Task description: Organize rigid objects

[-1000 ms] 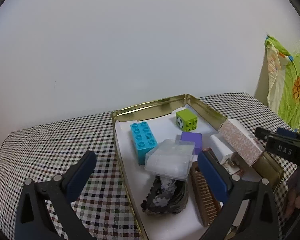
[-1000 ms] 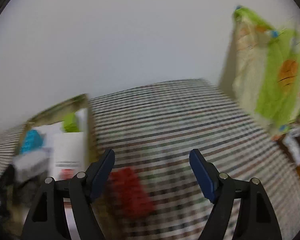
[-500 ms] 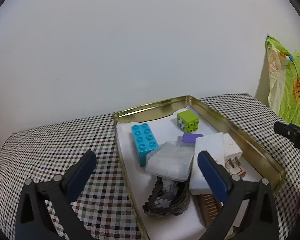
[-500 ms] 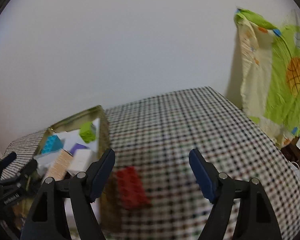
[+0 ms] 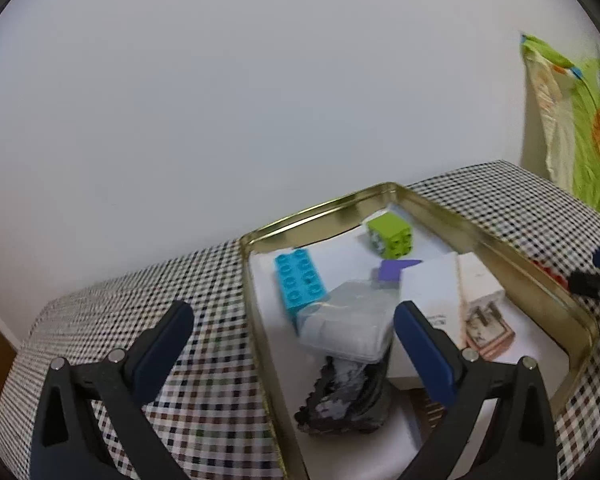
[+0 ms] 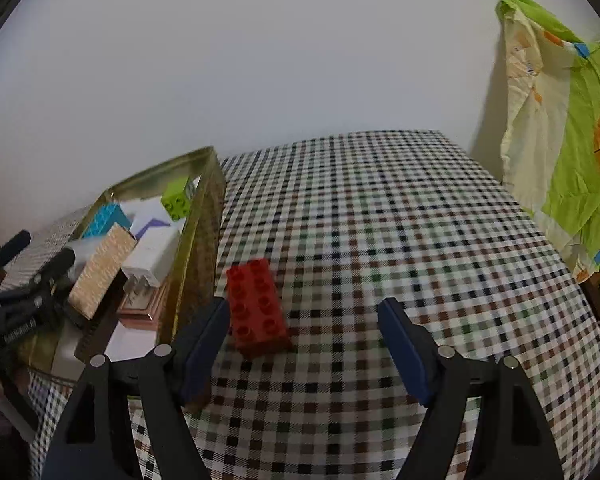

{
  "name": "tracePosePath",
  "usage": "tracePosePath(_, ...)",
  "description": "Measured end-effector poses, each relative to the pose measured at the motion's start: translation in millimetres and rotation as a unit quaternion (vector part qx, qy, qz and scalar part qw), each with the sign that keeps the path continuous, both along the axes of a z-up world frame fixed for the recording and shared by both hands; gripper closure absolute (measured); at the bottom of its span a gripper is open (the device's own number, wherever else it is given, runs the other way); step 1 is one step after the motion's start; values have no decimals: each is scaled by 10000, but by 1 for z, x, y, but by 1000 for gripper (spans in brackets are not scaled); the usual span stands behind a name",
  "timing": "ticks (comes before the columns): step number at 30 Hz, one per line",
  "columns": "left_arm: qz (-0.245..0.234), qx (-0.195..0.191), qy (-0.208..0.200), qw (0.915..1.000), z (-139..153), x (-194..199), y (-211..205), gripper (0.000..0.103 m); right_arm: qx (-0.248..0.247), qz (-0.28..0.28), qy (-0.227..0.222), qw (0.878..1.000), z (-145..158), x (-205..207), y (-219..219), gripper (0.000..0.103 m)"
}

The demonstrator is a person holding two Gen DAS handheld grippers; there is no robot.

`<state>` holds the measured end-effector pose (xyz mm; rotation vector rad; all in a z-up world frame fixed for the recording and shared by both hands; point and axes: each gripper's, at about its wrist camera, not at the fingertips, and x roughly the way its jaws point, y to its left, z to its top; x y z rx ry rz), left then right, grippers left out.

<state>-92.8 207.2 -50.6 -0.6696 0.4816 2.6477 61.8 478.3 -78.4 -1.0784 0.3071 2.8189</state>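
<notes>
1. Left wrist view.
   - Left gripper (image 5: pixel 288 336): jaws spread wide, nothing between them, held above the near end of the tin.
   - Gold tin tray (image 5: pixel 320 208): rectangular, shallow-walled, white-lined, set on the checked tablecloth (image 5: pixel 140 300).
   - Contents: cyan brick (image 5: pixel 300 282) at 10 o'clock within the tin; lime cube (image 5: pixel 390 236) at 12 o'clock; purple block (image 5: pixel 394 270) near centre, mostly covered; clear plastic case (image 5: pixel 346 328) lying over the cyan brick's near end; white box (image 5: pixel 432 292) at 3 o'clock with a white plug adapter (image 5: pixel 480 292) leaning on it; dark crinkled item (image 5: pixel 348 400) at 6 o'clock, identity unclear.

2. Right wrist view.
   - Right gripper (image 6: pixel 302 334): jaws apart, empty, low over the cloth.
   - Red brick (image 6: pixel 256 308): the one piece outside the tin, flat on the cloth, studs up, just beside the tin's outer wall and at 10 o'clock from the gripper's midpoint, touching or nearly touching the left pad; blur prevents telling which.
   - Speckled beige box (image 6: pixel 100 270): tilted inside the tin.

3. Handling judgement, red brick.
   - Probably light, stiff moulded plastic; not fragile; smooth sides, somewhat slippery.
   - Suggested hold: across the two long side walls at mid-length, pads square to them, below the studs.
   - The tin wall close alongside leaves little room for the left pad.
</notes>
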Motion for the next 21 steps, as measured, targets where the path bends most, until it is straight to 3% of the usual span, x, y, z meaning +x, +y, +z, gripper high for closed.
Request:
tracePosePath(8,163,462,-594,9970,1,-25,-18,1,202,83,-229,9995,-6,-27,-18,28)
tracePosePath(11,189,421,-544,9974,0,-24,-17,1,23,39,-305,9995,-9,-38,-15,42)
tracePosePath(14,193,384,-527,9977,-2,-24,-14,1,-337,98,-348,9988,-14,-42,-10,42)
tracePosePath(21,149,250,-632,9976,-1,-26,-24,1,-513,472,-424,9967,-18,-34,-8,42)
